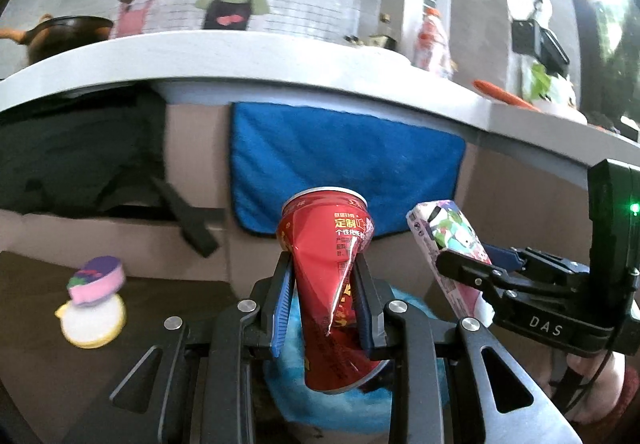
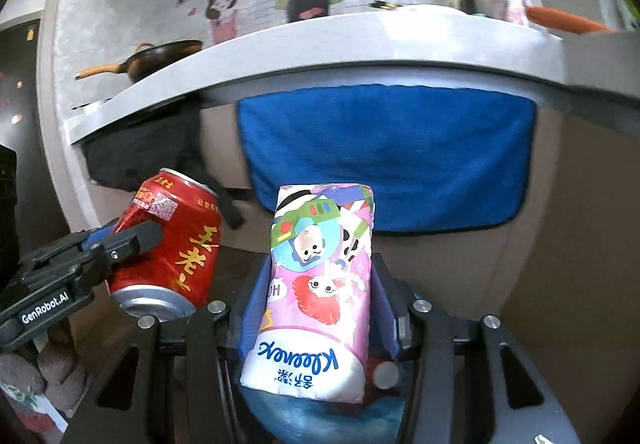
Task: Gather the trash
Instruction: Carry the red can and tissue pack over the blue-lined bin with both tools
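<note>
Can: crushed red aluminium drink can with gold lettering, upright and dented to a narrow waist, pinched there between the blue-padded fingers of the left gripper; silver rim up, base hanging below the jaws.
Left gripper: clamped on the red can, both pads pressed into the dent; seen from the side in the right wrist view, black finger across the can's flank.
Tissue pack: soft pink-and-white plastic packet of tissues printed with cartoon figures, standing on end between the right gripper's blue fingers, brand lettering upside down at its lower end.
Right gripper: closed on the tissue pack, sides squeezed by both pads; in the left wrist view just right of the can, packet tilted.
Spacing: can and packet side by side, apart, not touching.
Below: blue round object, partly hidden under both grippers; identity unclear.
Ahead: blue towel draped on the beige cabinet front under a grey countertop.
Countertop: dark pan with wooden handle left, orange carrot right.
Left side: pastel toy on the dark surface, blurred.
</note>
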Demonstrator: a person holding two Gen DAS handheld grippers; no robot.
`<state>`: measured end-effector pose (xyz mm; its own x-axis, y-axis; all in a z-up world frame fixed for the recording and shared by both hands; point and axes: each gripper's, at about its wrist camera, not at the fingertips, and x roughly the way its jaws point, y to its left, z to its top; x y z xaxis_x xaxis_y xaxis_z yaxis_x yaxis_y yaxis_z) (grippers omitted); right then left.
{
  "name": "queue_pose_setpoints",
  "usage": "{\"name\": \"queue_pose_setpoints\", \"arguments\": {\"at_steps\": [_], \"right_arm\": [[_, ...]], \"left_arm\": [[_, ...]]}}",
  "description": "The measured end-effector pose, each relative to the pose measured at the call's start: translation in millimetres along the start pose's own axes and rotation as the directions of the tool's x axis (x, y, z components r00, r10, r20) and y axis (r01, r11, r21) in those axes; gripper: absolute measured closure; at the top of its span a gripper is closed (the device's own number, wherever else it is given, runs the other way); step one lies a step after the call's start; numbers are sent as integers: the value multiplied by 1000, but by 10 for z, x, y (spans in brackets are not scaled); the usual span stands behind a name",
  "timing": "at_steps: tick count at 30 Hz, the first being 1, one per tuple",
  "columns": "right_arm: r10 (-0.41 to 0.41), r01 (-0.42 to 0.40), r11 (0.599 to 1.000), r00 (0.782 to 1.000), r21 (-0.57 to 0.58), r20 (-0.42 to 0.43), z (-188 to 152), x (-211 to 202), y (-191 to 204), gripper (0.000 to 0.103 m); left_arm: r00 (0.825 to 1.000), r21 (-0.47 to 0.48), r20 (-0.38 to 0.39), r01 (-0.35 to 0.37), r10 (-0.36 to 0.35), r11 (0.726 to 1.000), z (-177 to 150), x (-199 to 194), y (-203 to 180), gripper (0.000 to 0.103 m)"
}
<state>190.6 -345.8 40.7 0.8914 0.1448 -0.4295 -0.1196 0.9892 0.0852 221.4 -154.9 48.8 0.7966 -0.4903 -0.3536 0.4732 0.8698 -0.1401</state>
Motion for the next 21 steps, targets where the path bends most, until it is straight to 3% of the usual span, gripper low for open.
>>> {"name": "queue_pose_setpoints", "arguments": {"at_steps": [8, 21], "right_arm": [[-30, 32, 999, 999, 44, -28, -202, 61, -287, 58], [-19, 26, 997, 996, 77, -90, -407, 384, -385, 58]], "left_arm": [[996, -18, -68, 59, -60, 998, -149, 349, -156, 74], [983, -76, -166, 63, -74, 995, -397, 750, -20, 74]]}}
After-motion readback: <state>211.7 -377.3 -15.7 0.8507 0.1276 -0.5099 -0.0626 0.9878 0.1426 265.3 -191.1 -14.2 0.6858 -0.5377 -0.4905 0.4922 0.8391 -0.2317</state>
